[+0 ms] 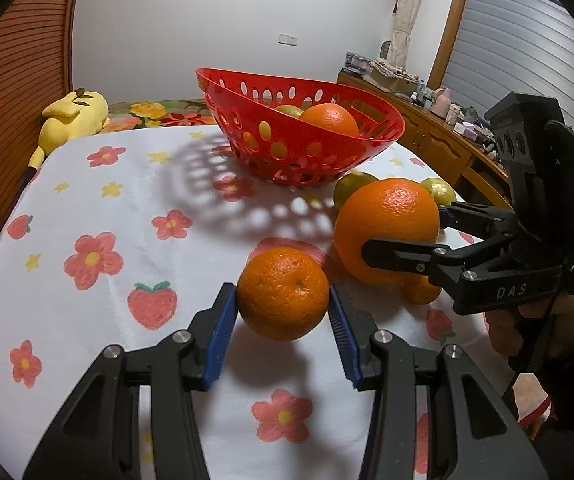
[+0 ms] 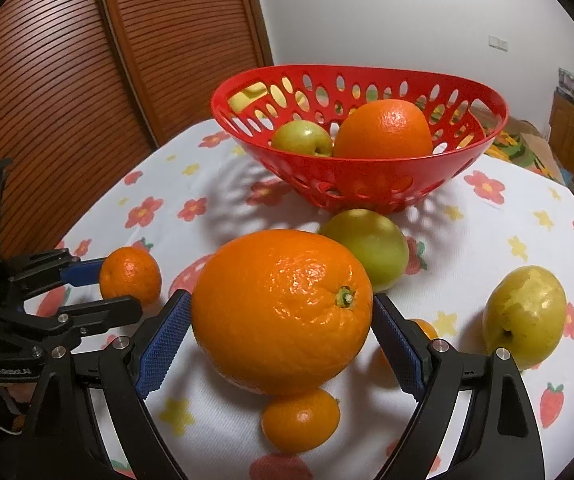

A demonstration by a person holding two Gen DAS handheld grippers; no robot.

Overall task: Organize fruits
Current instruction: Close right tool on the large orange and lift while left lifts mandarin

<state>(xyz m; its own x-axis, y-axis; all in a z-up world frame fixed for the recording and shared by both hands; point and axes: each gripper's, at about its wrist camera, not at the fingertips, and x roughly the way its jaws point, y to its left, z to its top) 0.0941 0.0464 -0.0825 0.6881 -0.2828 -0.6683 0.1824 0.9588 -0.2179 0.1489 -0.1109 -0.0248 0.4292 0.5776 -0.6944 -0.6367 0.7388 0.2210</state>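
Observation:
My left gripper [image 1: 283, 312] is shut on a small orange [image 1: 283, 293] and holds it just above the flowered cloth; it also shows in the right wrist view [image 2: 130, 276]. My right gripper [image 2: 281, 326] is shut on a big orange [image 2: 281, 312], seen from the left wrist view [image 1: 387, 228] lifted off the table. A red perforated basket [image 1: 311, 148] stands behind, holding an orange [image 2: 383, 130] and a green apple [image 2: 302, 138].
On the cloth lie a green apple [image 2: 367, 246], a yellow apple [image 2: 525, 314] and a small mandarin [image 2: 301, 420] under the big orange. A yellow plush toy [image 1: 73, 118] lies at the far left. A wooden dresser [image 1: 439, 136] stands right; slatted doors [image 2: 67, 80] left.

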